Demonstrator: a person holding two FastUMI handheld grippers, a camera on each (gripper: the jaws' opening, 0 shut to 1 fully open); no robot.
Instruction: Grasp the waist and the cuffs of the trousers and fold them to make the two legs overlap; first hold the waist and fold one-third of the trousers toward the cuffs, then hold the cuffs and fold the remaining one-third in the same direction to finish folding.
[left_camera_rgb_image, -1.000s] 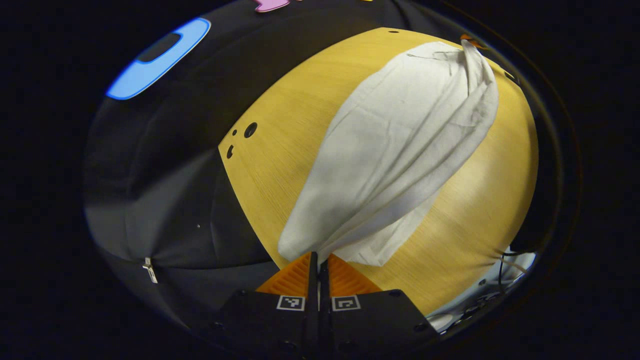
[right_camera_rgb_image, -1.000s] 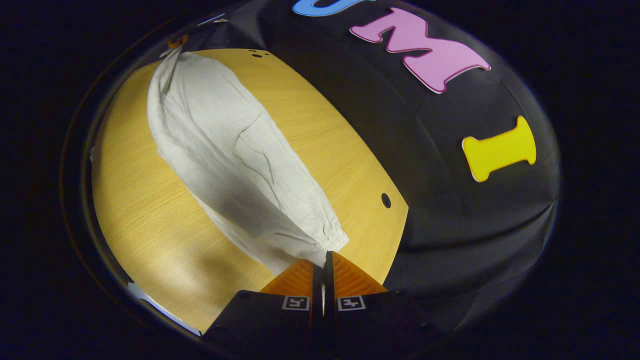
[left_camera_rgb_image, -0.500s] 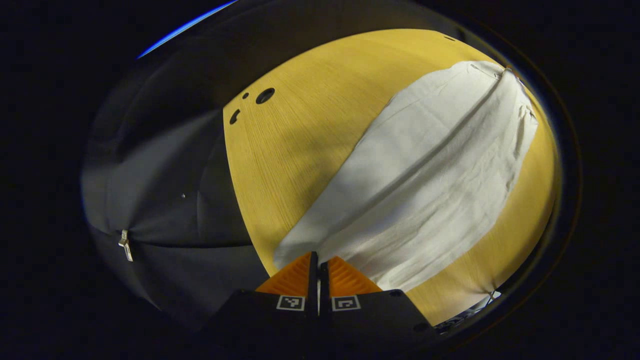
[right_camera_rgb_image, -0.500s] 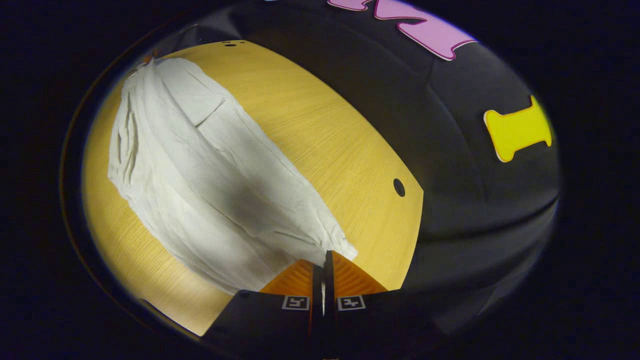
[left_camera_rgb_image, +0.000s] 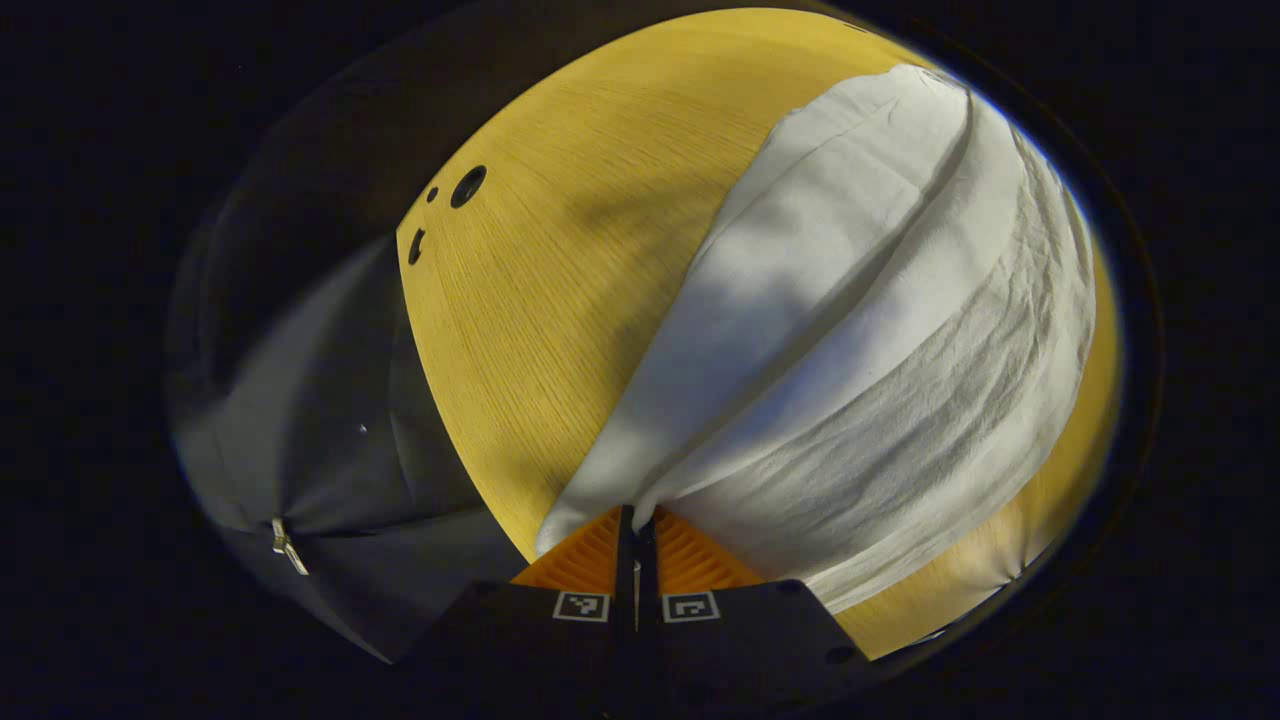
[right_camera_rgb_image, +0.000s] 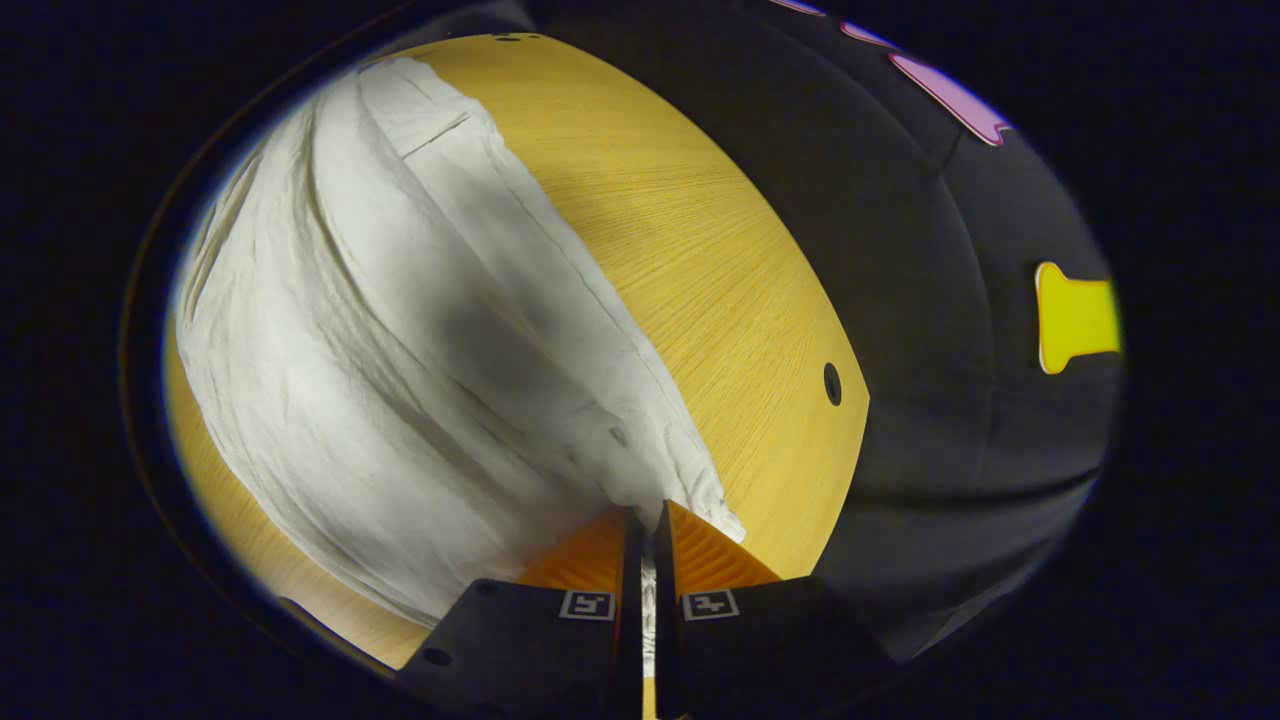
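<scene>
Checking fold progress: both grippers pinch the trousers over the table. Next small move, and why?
Probably lower both ends the last bit onto the wooden table, then open. The left gripper and right gripper are each shut on an end of the white trousers; the cloth lies spread, one leg layered over the other, so that fold looks nearly laid.

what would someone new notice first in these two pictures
The pale trousers spread wide over the yellow wooden table, taking up most of both views. At the bottom of each view a hand-held gripper is shut on the cloth: the left hand-held gripper and the right hand-held gripper.
</scene>
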